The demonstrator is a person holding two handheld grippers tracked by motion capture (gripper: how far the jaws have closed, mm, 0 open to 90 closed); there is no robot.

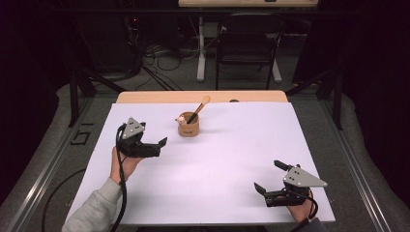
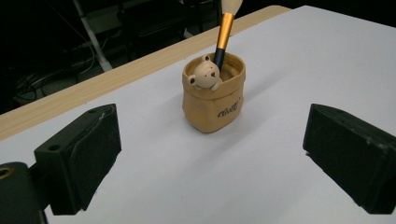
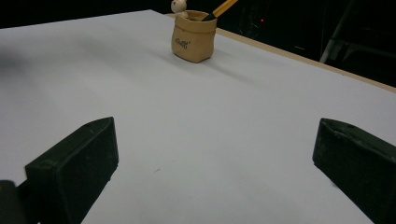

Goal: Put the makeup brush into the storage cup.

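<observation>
Left gripper view: left gripper (image 2: 210, 154) jaws were wide apart, nothing between them. Tan pot (image 2: 214, 95) with bear figure (image 2: 204, 73) and brush (image 2: 225, 29) sat upper centre, on the white table (image 2: 289, 70). Right gripper (image 1: 277, 178) sat lower right in high view, jaws apart, empty.

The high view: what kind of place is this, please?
Probably a lab or recording workspace: a white-covered wooden table in a dark room, tangled cables on the floor, and a black metal chair behind.

Brush (image 2: 225, 32) tip cut off by top edge.
</observation>
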